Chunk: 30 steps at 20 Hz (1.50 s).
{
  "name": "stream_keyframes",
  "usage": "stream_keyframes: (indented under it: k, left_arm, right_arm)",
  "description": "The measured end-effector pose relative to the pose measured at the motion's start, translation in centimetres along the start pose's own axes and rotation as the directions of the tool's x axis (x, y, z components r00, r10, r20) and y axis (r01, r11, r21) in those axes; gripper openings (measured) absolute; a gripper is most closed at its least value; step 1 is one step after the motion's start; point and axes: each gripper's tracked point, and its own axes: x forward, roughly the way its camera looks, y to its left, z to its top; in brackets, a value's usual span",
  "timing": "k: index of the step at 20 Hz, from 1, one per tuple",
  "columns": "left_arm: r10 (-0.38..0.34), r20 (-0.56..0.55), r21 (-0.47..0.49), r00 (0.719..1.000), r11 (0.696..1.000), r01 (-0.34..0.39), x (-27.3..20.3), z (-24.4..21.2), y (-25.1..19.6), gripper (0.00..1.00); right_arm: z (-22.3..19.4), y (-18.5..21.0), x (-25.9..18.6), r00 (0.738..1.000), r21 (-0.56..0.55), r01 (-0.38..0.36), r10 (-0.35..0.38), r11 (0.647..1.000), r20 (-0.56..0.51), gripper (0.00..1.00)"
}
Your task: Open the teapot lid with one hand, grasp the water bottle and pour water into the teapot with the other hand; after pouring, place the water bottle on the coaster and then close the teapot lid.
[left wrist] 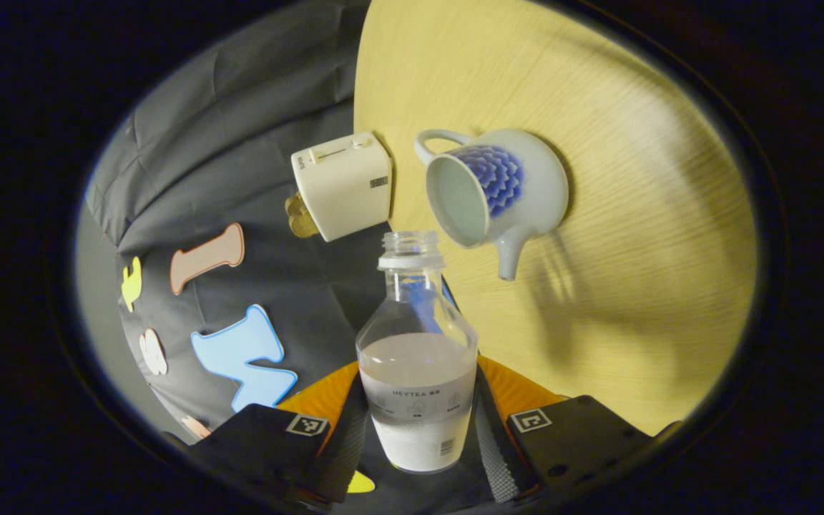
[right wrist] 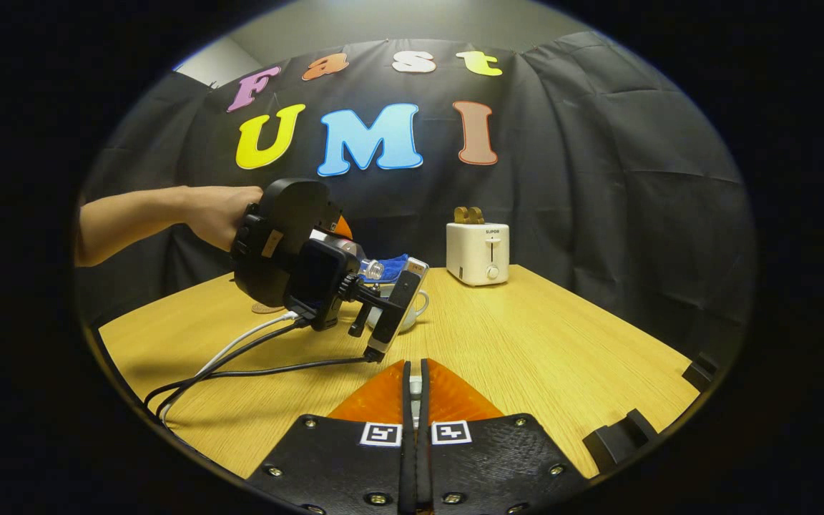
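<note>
Two claws: left claw (left wrist: 419, 429) grips water bottle (left wrist: 418, 357) beside lidless teapot (left wrist: 494, 189), toaster (left wrist: 342, 184); right claw (right wrist: 415, 400) closed.

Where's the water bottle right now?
In the left gripper view, the water bottle sits between the left gripper's fingers, tipped toward the open teapot beside the toaster.
</note>
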Motion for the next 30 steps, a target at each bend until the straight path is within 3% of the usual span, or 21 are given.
stream_keyframes:
  k: [5,8,11,13,16,21,25,29,30]
  left_arm:
    - [-0.002,-0.006,-0.183,1.000,0.983,0.001,-0.1,-2.1,-1.2,0.84]
    - [0.019,-0.005,-0.318,1.000,0.948,-0.020,-0.9,-3.8,-1.3,0.84]
    - [0.033,-0.036,-0.461,0.999,0.886,-0.046,-1.6,-6.5,-1.9,0.84]
    - [0.046,-0.044,-0.579,0.998,0.813,-0.063,-2.4,-8.0,-2.6,0.84]
    - [0.083,-0.084,-0.726,0.993,0.678,-0.118,-3.4,-11.2,-3.4,0.84]
    - [0.132,-0.110,-0.902,0.985,0.402,-0.155,-5.4,-14.9,-4.8,0.84]
    - [0.178,-0.128,-0.984,0.976,0.103,-0.148,-6.1,-18.6,-5.4,0.84]
    - [0.202,-0.126,-0.977,0.971,-0.198,-0.086,-6.8,-22.1,-7.2,0.84]
    - [0.209,-0.121,-0.967,0.970,-0.244,-0.068,-7.0,-22.8,-7.3,0.84]
  right_arm:
    - [1.2,0.8,0.7,1.000,-0.024,-0.016,0.017,1.000,0.026,0.01]
    - [1.9,1.1,1.7,0.999,-0.025,-0.021,0.022,0.999,0.035,0.01]
    - [2.4,1.8,2.8,0.999,-0.027,-0.031,0.032,0.999,0.037,0.01]
    - [2.7,2.4,3.6,0.998,-0.036,-0.041,0.042,0.999,0.038,0.01]
    - [2.9,3.7,5.1,0.997,-0.054,-0.068,0.069,0.996,0.031,0.01]
    - [3.5,6.1,7.5,0.993,-0.078,-0.109,0.111,0.991,0.025,0.01]
    - [3.7,7.7,8.8,0.990,-0.088,-0.138,0.141,0.986,0.023,0.01]
    - [3.7,8.3,9.2,0.989,-0.097,-0.141,0.144,0.985,0.017,0.01]
    - [3.6,8.3,9.4,0.990,-0.092,-0.141,0.142,0.986,0.013,0.01]
